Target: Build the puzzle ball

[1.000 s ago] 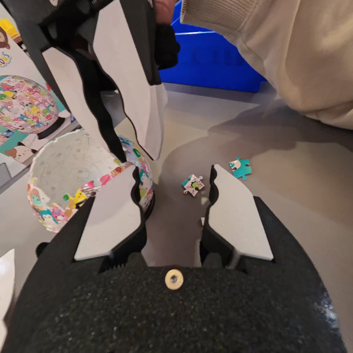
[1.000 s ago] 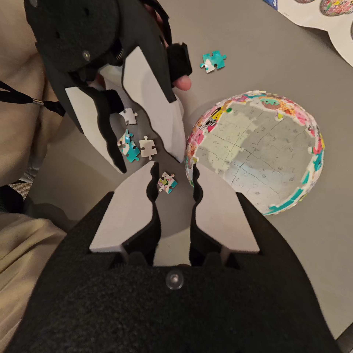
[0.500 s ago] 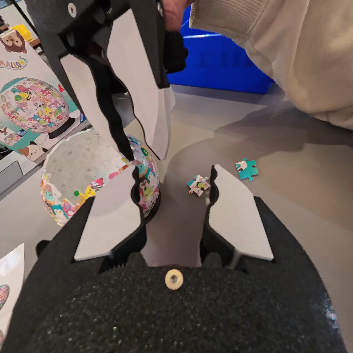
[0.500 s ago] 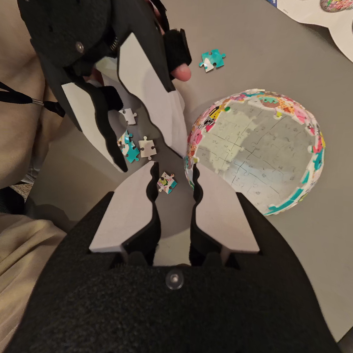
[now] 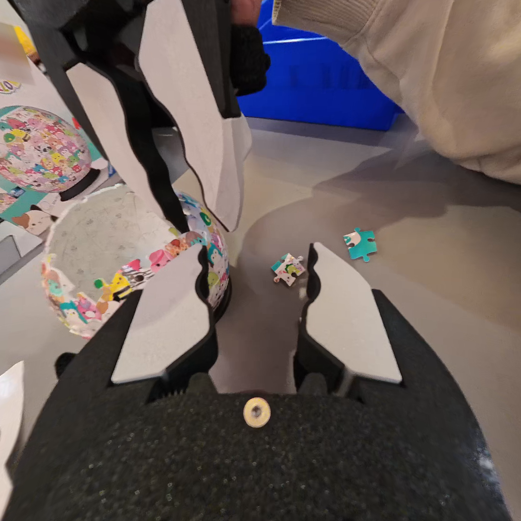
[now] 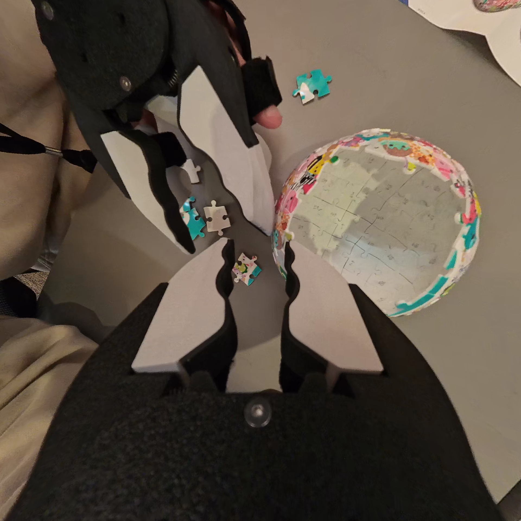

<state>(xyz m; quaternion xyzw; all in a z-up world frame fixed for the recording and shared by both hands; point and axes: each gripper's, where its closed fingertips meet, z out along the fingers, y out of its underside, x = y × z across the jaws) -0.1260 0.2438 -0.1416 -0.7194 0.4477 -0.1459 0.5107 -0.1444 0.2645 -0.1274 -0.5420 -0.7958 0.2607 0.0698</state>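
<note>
A plain grey counter (image 5: 366, 174) carries the half-built puzzle ball (image 6: 377, 222), an open shell showing its pale inside. Loose pieces lie beside it: a colourful piece (image 6: 246, 269), a teal piece (image 5: 361, 244). Left tongs (image 5: 255, 253) and right tongs (image 6: 258, 248) both hover released, holding nothing. A blue bin (image 5: 315, 84) stands behind, a printed puzzle box (image 5: 36, 158) at the counter's far side

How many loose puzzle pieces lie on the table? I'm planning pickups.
5: a multicoloured piece between the right gripper's fingers, a teal one farther off, and teal, white and white pieces behind the left gripper. More may be hidden.
</note>
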